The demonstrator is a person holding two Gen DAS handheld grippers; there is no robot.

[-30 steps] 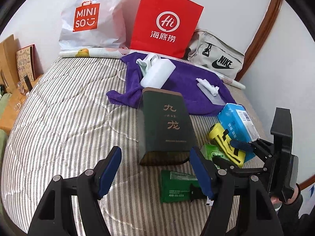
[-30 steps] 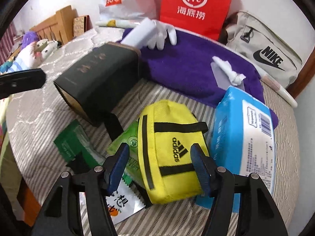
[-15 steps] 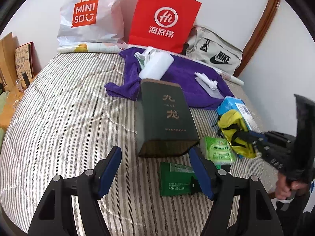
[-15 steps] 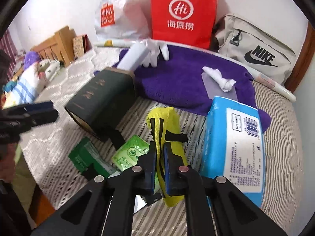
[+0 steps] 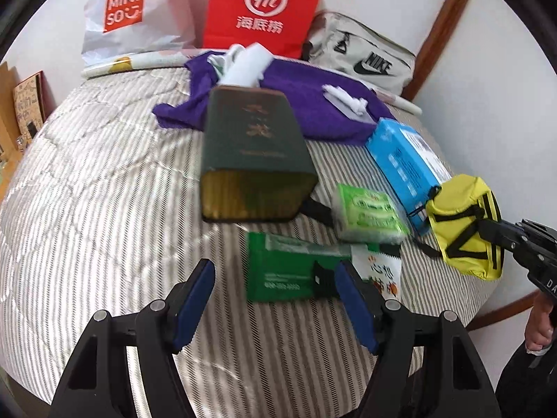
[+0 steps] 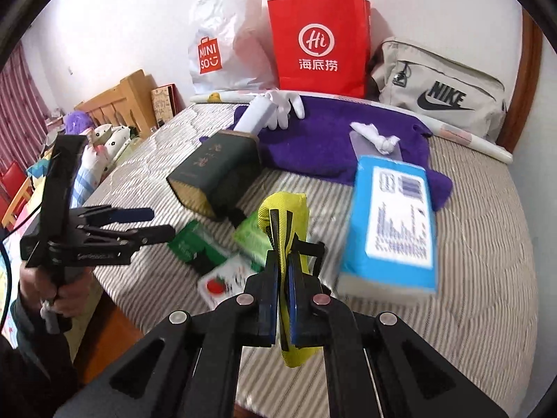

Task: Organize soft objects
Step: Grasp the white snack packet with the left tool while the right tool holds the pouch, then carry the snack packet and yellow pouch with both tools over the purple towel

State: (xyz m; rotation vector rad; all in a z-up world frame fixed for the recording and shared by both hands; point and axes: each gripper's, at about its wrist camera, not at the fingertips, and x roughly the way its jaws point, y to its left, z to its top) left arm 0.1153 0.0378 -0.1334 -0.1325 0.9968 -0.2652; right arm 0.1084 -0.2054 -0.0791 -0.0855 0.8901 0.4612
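On the striped bed (image 5: pixel 104 209), beside the dark green box (image 5: pixel 254 160) that lies on its side near the middle, my things are spread out. My right tool (image 6: pixel 282 268) is clamped tight on the yellow pouch (image 6: pixel 283 216), its blue pads (image 6: pixel 269 289) pinching the fabric flat, and the pouch hangs clear of the bed, to the right of the box. My left tool (image 5: pixel 275 299) stands open with nothing between its pads, hovering over the bed in front of the box's open end. A dark green packet (image 5: pixel 285 271) lies just in front of the box, and a light green packet (image 5: pixel 365 216) sits to the right of it. The blue tissue pack (image 6: pixel 393 226) lies further right of the box. Behind the box a purple towel (image 6: pixel 323 142) is spread, with a white glove (image 6: pixel 285 108) on it
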